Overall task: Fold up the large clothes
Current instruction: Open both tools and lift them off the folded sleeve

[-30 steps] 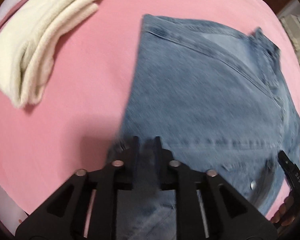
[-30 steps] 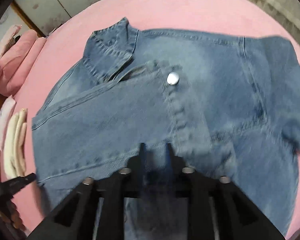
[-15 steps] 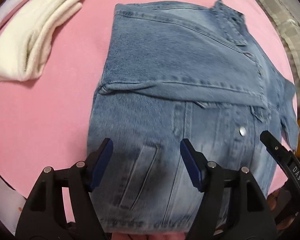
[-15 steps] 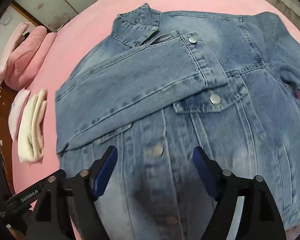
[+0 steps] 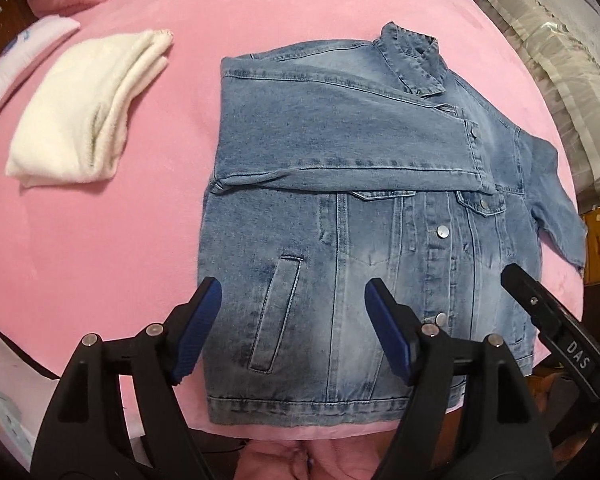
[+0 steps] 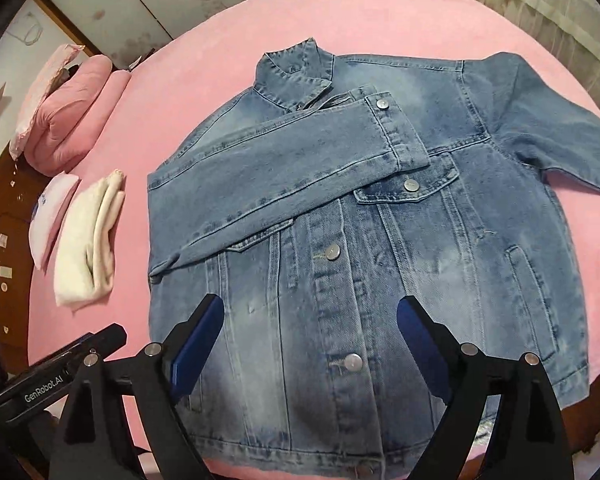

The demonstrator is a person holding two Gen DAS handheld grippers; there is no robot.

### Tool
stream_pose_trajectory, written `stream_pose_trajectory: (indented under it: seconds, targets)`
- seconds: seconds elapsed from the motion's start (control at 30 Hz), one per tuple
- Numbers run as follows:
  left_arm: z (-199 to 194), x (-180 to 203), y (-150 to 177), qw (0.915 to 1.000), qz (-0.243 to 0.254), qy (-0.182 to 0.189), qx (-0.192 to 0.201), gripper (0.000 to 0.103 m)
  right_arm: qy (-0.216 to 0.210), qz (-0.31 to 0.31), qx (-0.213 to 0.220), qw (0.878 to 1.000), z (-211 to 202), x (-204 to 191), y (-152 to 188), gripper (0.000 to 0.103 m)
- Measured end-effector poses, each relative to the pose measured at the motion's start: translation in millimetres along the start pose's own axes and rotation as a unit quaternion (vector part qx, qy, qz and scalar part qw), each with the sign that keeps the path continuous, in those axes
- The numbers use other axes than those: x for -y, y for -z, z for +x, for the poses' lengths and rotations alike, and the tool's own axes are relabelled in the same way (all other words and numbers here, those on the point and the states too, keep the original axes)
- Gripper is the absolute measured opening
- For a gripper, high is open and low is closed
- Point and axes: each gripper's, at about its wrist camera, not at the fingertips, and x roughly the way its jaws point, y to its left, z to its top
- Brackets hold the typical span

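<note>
A blue denim jacket (image 5: 360, 208) lies face up and buttoned on the pink bed (image 5: 148, 240). Its left sleeve (image 5: 340, 136) is folded across the chest, cuff near the collar. The other sleeve (image 6: 552, 108) is spread out to the right in the right wrist view. My left gripper (image 5: 292, 300) is open and empty above the jacket's lower left, near the slanted pocket. My right gripper (image 6: 310, 316) is open and empty above the button placket near the hem; it also shows in the left wrist view (image 5: 540, 308). The jacket (image 6: 380, 240) fills the right wrist view.
A folded cream garment (image 5: 88, 108) lies left of the jacket, with a small white-pink folded item (image 5: 24, 64) beyond it. A pink pillow (image 6: 72, 116) sits at the far left. Wooden furniture (image 6: 0, 208) borders the bed's left; curtains (image 5: 560, 60) hang at the right.
Both grippers let go of the sleeve they had carried across the jacket, opened, and pulled back toward the hem. The sleeve now rests across the chest.
</note>
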Motion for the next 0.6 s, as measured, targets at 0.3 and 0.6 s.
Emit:
stream_pose_trajectory:
  seconds: [0.3, 0.6]
  targets:
    - [4, 33, 8, 0.9996, 0.024, -0.010, -0.011, 0.072, 0.009, -0.010, -0.005, 1.000, -13, 30, 8, 0.090]
    - [21, 136, 5, 0.9974, 0.058, -0.021, -0.039, 0.072, -0.045, 0.025, -0.024, 0.998, -5, 123, -8, 0.090]
